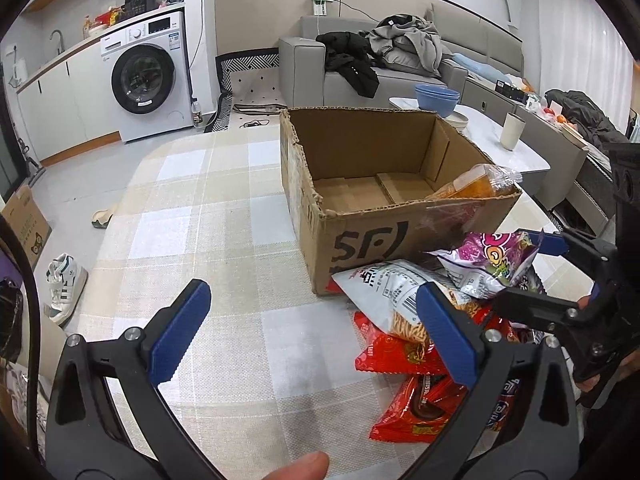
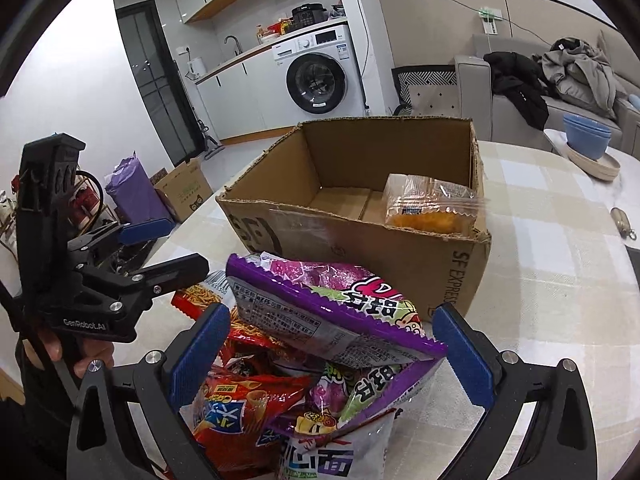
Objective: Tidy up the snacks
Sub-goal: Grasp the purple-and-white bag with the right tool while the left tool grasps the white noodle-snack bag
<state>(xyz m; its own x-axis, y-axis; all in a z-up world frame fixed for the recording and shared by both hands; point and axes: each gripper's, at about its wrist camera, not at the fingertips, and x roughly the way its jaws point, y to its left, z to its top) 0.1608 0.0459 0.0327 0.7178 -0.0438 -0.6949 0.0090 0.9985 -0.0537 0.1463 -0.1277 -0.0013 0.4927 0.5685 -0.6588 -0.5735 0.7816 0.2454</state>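
Note:
An open cardboard box [image 1: 368, 236] [image 2: 400, 256] stands on the checked tablecloth. A clear packet of orange cake [image 1: 476, 186] [image 2: 430, 206] leans in its corner. A pile of snack bags lies in front of the box: a purple bag [image 1: 492, 260] [image 2: 340, 312] on top, a white noodle bag [image 1: 392, 288], red bags [image 1: 416, 400] [image 2: 244, 404] beneath. My left gripper [image 1: 316, 332] is open and empty, left of the pile. My right gripper [image 2: 332, 356] is open, its jaws on either side of the purple bag; it also shows in the left wrist view [image 1: 560, 272].
Blue bowls [image 1: 436, 98] [image 2: 586, 136] on a plate and a cup [image 1: 513, 130] stand on the table beyond the box. A small key-like object [image 2: 622, 220] lies to the right. A washing machine [image 1: 150, 76] and a sofa with clothes [image 1: 400, 48] are behind.

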